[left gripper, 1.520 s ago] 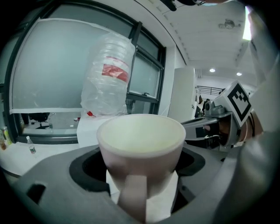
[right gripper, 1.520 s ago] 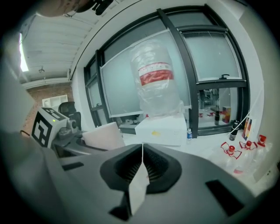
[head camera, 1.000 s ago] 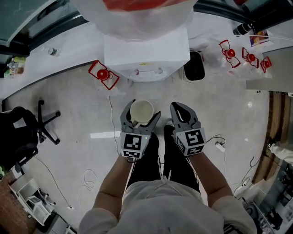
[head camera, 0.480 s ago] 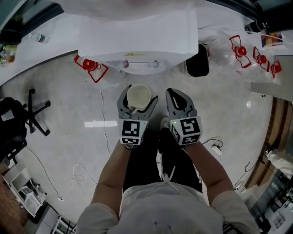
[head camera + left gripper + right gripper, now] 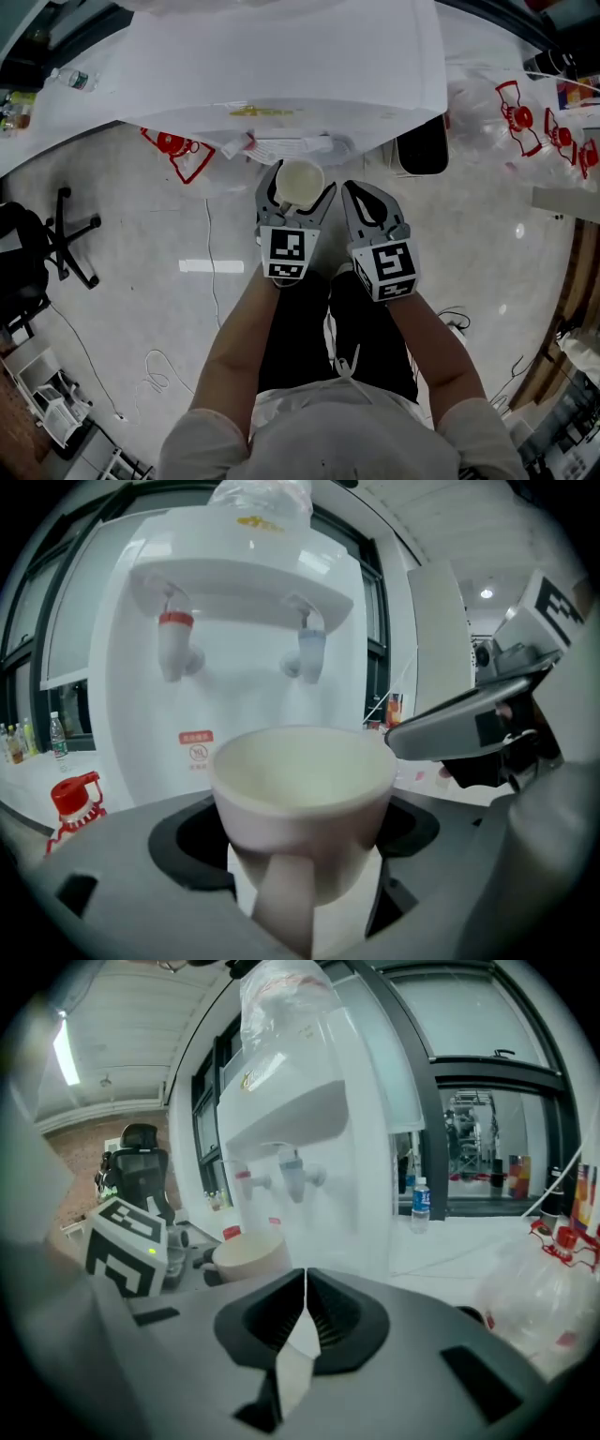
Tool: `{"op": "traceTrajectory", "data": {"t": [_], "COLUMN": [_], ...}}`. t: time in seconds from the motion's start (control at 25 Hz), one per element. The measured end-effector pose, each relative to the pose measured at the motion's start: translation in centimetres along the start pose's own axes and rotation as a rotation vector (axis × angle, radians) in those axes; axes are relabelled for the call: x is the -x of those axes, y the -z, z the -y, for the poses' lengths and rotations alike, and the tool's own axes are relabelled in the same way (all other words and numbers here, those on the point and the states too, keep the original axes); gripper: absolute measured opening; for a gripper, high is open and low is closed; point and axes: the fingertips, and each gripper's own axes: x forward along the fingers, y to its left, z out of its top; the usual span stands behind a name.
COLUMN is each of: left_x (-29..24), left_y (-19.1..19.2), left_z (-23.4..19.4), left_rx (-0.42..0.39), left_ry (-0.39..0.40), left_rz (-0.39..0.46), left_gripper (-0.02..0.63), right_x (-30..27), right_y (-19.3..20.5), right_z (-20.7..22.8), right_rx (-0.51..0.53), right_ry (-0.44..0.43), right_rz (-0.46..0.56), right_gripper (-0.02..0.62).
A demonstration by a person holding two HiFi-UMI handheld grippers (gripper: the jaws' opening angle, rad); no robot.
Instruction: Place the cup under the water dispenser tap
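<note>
A cream cup (image 5: 300,185) with a handle sits upright between the jaws of my left gripper (image 5: 300,180), which is shut on its sides. In the left gripper view the cup (image 5: 300,789) stands in front of and below the white water dispenser (image 5: 234,602), with its red tap (image 5: 174,645) up to the left and its blue tap (image 5: 307,654) just above the rim. My right gripper (image 5: 365,195) hovers beside the left one, jaws shut and empty (image 5: 305,1283). From the right gripper view the cup (image 5: 248,1255) shows to the left, short of the dispenser (image 5: 300,1119).
Empty water jugs with red handles lie on the floor at the left (image 5: 173,148) and right (image 5: 520,117) of the dispenser. A black bin (image 5: 422,145) stands to its right. An office chair (image 5: 56,234) and loose cables are at the left.
Both grippers have moved forward and lower toward the dispenser, which now fills more of the head view. The cup stays held in the left gripper; the right stays shut.
</note>
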Motion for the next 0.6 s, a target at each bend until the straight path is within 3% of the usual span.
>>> {"op": "traceTrajectory", "data": {"t": [0.6], "left_x": [-5.8], "left_y": [3.5], "left_z": [-1.7], "left_rx": [-0.073], "left_ry": [0.029], "left_rz": [-0.018], "left_gripper": [0.453], "right_x": [-1.4], "right_y": [2.3], "right_z": [3.3], "right_rx": [-0.01], "right_ry": [0.069], "right_rz": [-0.053], "right_gripper": [0.029]}}
